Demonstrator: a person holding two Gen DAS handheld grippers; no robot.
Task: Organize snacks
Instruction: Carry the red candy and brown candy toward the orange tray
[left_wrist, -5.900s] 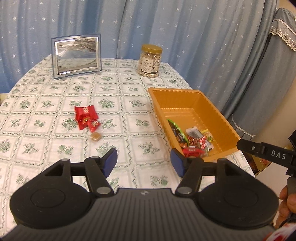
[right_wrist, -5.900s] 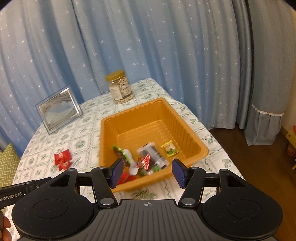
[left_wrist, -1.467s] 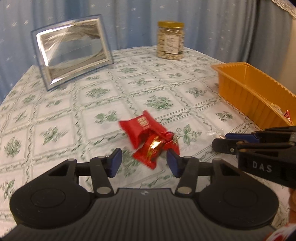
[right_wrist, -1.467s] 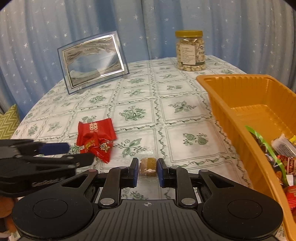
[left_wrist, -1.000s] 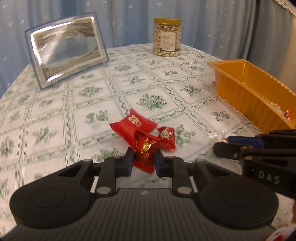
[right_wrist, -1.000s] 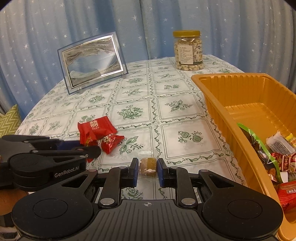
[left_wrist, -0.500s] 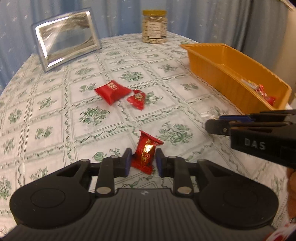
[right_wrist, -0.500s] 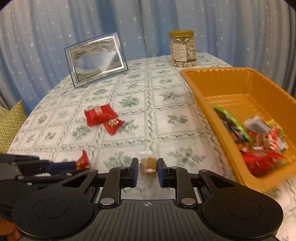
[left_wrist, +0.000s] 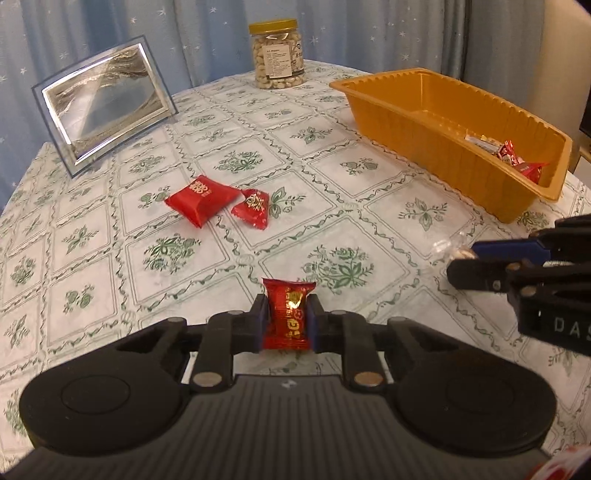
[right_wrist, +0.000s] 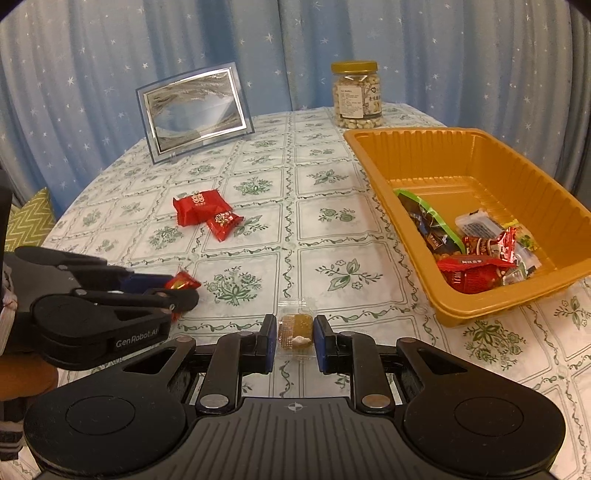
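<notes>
Snacks are now lifted off the tabletop (left_wrist: 332, 206): left tool (left_wrist: 286, 325) clamps a glossy red packet (left_wrist: 288, 314), right tool (right_wrist: 295, 338) clamps a clear-wrapped amber candy (right_wrist: 295, 328).

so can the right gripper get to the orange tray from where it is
Probably yes. The right gripper, shut on a clear-wrapped brown candy, sits just left of the orange tray; bare tablecloth lies between, and the left gripper is on the other side.

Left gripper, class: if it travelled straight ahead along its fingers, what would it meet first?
Probably the small red candy lying beside the larger red packet on the tablecloth. The left gripper, shut on a red wrapped candy, points that way over bare cloth; depth is uncertain.
</notes>
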